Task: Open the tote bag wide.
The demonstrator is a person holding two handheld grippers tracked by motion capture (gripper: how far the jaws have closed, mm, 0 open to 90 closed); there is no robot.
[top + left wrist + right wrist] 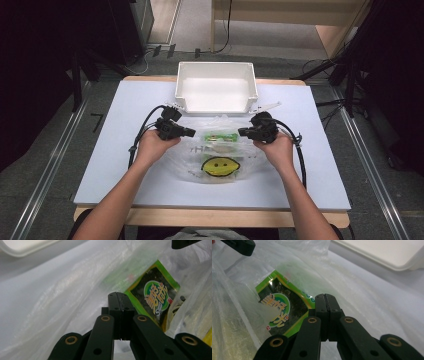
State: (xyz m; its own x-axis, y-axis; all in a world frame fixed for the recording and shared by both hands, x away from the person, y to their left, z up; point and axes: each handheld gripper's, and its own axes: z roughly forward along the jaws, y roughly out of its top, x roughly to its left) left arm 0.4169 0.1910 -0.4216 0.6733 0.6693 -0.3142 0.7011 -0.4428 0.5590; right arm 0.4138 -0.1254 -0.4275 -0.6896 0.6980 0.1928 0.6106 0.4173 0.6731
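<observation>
Plastic bag [215, 150] lies between your grippers, left [192, 133] and right [241, 132], both pressed together; tray [216, 107] just beyond; packet [155, 295] lettering unreadable.

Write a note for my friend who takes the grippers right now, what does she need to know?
Left hand-held gripper: jaws shut with nothing between them, at the left side of the clear plastic bag.
Right hand-held gripper: jaws shut with nothing between them, at the bag's right side.
Things: the bag, printed with a yellow smiley face, lies in the middle of the table. A green snack packet sits inside it. The white bin stands just beyond the bag, with nothing in it.
Done: both grippers are brought up to the bag.
Left: probably to grip the bag and get the packet out, perhaps into the bin.
</observation>
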